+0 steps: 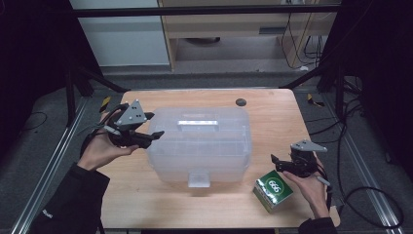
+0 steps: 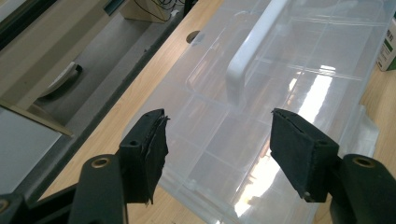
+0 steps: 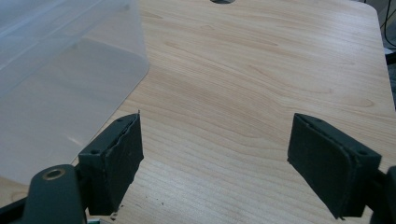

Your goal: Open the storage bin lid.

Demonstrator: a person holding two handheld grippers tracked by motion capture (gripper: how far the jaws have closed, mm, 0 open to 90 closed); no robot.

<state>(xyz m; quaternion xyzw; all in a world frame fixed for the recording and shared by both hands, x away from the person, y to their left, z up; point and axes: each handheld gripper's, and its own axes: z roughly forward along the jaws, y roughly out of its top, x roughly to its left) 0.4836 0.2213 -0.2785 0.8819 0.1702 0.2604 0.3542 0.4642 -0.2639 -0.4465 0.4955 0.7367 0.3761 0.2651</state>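
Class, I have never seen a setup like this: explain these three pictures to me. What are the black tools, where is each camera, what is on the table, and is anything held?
A person holds a two-jaw tool in each hand: the left hand-held gripper and the right hand-held gripper. One camera looks down from above; one rides on each gripper, looking along its jaws. On the wooden table sit a clear plastic storage box with a white handle and a small green carton. Both grippers are open and hold nothing.

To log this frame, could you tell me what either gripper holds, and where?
Nothing: left gripper is open above the clear box; right gripper is open over bare table.
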